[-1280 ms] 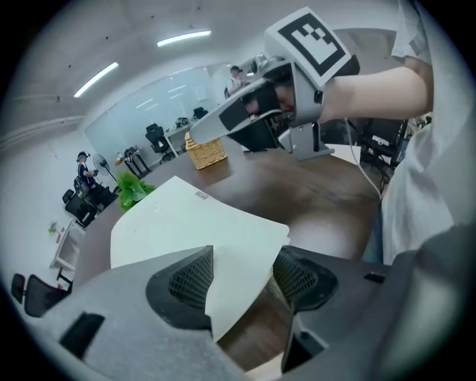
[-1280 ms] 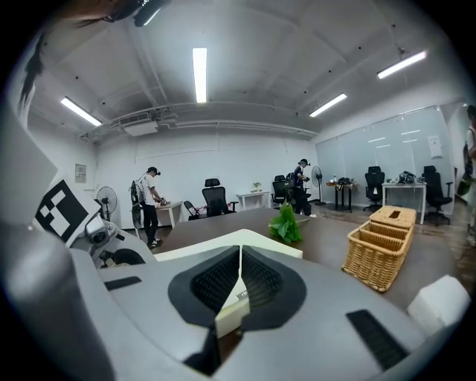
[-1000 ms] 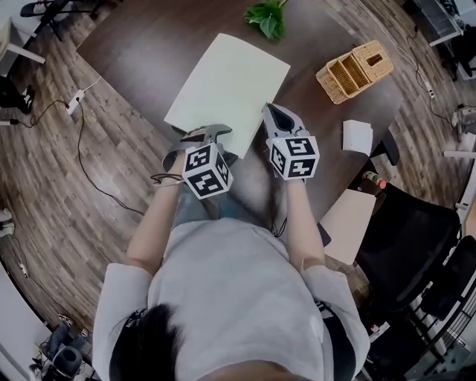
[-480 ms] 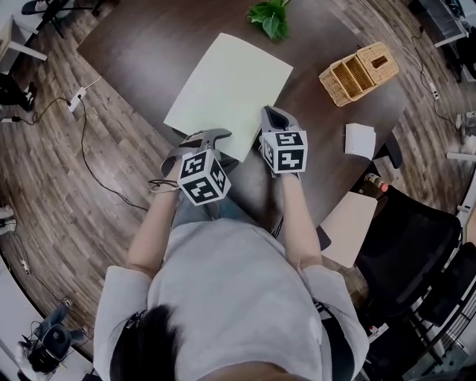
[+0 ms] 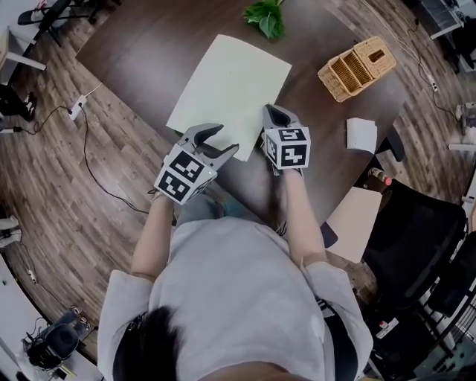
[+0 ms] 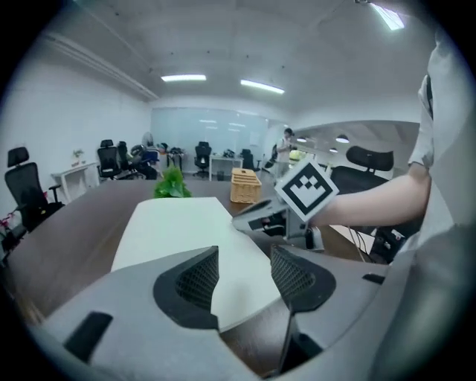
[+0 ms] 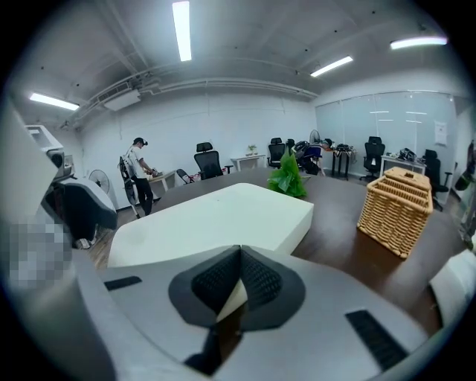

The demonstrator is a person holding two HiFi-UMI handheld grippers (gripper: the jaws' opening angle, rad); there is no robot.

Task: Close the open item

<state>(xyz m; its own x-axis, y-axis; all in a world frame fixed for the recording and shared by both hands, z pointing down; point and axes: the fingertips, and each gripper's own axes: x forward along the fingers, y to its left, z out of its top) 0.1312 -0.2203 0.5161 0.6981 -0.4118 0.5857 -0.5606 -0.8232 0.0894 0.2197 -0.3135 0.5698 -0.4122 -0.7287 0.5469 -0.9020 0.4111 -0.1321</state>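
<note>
A pale cream flat slab with rounded corners [image 5: 230, 85] lies shut and flat on the dark wooden table [image 5: 141, 52]. My left gripper [image 5: 225, 139] is open at the slab's near left corner, and the corner shows between its jaws in the left gripper view [image 6: 245, 277]. My right gripper [image 5: 268, 111] is shut, its tips at the slab's near right edge. In the right gripper view the slab [image 7: 216, 216] stretches ahead of the shut right gripper [image 7: 239, 257]. The left gripper view also shows the slab [image 6: 178, 231] and the right gripper [image 6: 260, 219] beside it.
A wicker basket [image 5: 355, 69] stands at the table's right. A green plant [image 5: 265, 18] sits at the far edge. A white paper pad [image 5: 361, 134] lies near the right edge. A black office chair [image 5: 416, 238] stands to my right, past the table.
My left gripper has swung left and turned, so its open jaws now point right, toward the slab's corner. The right gripper edged slightly forward and stays shut.
</note>
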